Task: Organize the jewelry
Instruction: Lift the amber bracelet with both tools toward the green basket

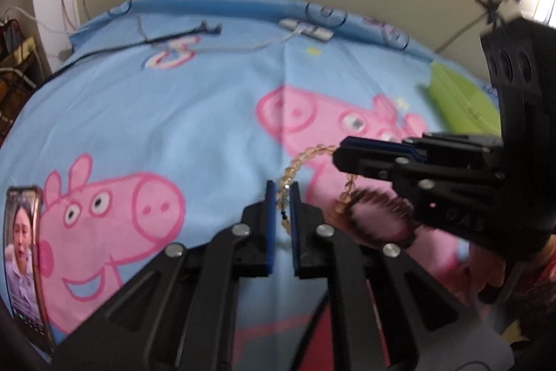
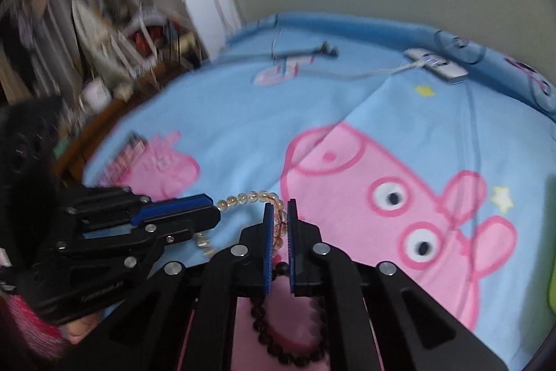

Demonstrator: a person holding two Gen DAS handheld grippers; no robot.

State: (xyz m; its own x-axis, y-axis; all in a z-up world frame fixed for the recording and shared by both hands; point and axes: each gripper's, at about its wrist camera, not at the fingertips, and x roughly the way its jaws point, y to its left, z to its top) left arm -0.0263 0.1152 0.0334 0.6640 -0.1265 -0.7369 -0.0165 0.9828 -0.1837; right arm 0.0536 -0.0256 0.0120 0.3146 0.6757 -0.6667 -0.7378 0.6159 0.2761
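An amber bead bracelet [image 1: 305,159] is stretched between both grippers above the blue cartoon bedsheet [image 1: 173,113]. My left gripper [image 1: 281,193] is shut on one side of it. My right gripper [image 2: 279,211] is shut on the other side of the same bracelet [image 2: 250,197]. In the left wrist view the right gripper [image 1: 342,155] comes in from the right. In the right wrist view the left gripper [image 2: 213,207] comes in from the left. A dark bead bracelet [image 2: 278,346] lies below on a pink surface; it also shows blurred in the left wrist view [image 1: 378,214].
A phone [image 1: 22,266] with a lit screen lies at the left on the sheet. A white charger and cable [image 1: 305,30] and a black cable [image 1: 194,32] lie at the far edge. A green object [image 1: 458,96] sits at the right. Cluttered furniture [image 2: 104,58] stands left of the bed.
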